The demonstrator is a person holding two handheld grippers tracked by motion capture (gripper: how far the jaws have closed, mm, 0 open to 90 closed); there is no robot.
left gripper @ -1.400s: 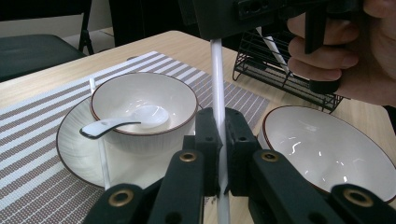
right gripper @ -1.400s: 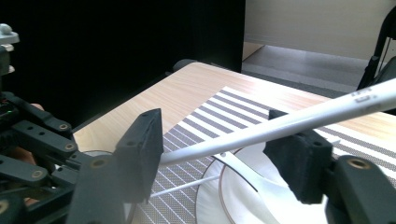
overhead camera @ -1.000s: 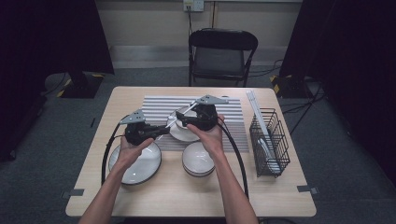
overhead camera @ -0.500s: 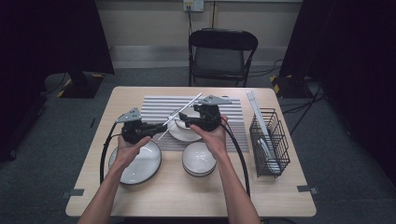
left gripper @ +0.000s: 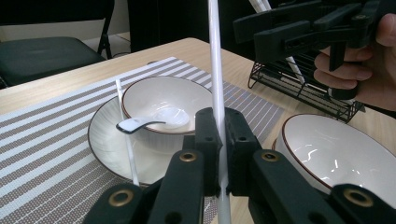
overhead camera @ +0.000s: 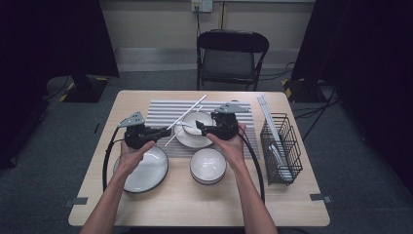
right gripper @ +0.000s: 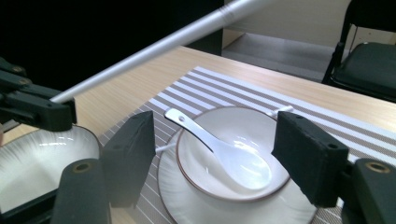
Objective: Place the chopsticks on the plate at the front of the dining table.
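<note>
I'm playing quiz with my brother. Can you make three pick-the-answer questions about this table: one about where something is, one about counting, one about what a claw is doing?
1. Where is the white spoon?
A. in the bowl on the plate
B. in the wire basket
C. on the chair

2. How many white chopsticks lie on or against the plate on the striped mat?
A. none
B. one
C. three

3. What is the left claw doing?
A. hanging open
B. gripping a white chopstick
C. gripping a bowl

Answers:
1 A, the spoon rests inside the bowl.
2 B, one chopstick leans by the plate.
3 B, its jaws pinch the held chopstick.
</note>
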